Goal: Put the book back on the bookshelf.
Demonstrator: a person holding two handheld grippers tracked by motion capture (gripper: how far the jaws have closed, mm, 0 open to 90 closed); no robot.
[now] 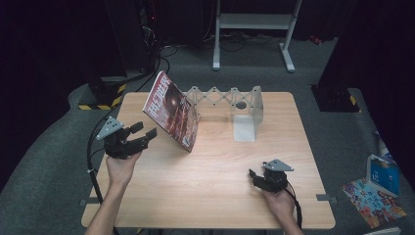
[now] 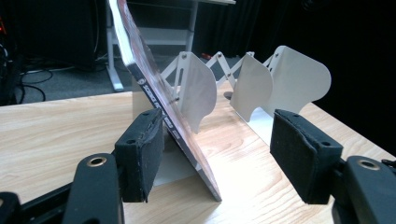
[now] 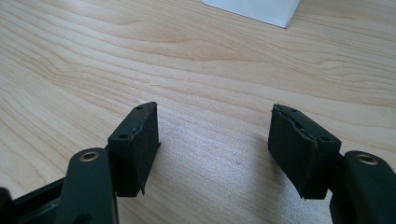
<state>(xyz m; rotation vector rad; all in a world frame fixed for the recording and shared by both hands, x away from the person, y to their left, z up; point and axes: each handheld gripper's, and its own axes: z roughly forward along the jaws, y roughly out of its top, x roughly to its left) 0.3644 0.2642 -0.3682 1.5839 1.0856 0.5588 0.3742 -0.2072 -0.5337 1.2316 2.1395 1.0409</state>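
1. The left gripper (image 1: 145, 132) has its jaws wide apart and holds nothing; in the high view it sits at 9 o'clock on the table (image 1: 210, 196), pointing toward 2 o'clock.
2. In the left gripper view the magazine (image 2: 161, 100) stands between the jaws, its lower edge near the left pad (image 2: 140, 156); I cannot tell whether that pad touches it, and the right pad (image 2: 299, 156) is well apart from it.
3. The magazine (image 1: 171, 110) stands tilted on its edge, just beside the left gripper at its 2 o'clock, top leaning toward 10 o'clock.
4. It leans against the left end of a white rack (image 1: 230, 100), an accordion-type file stand that runs along the table's 12 o'clock side.
5. In the left gripper view the rack's plates (image 2: 299, 77) rise behind the magazine.
6. The right gripper (image 3: 212, 149) is also wide open and empty, over bare wood.
7. In the high view the right gripper (image 1: 254, 177) lies at 5 o'clock on the table, well apart from the magazine.
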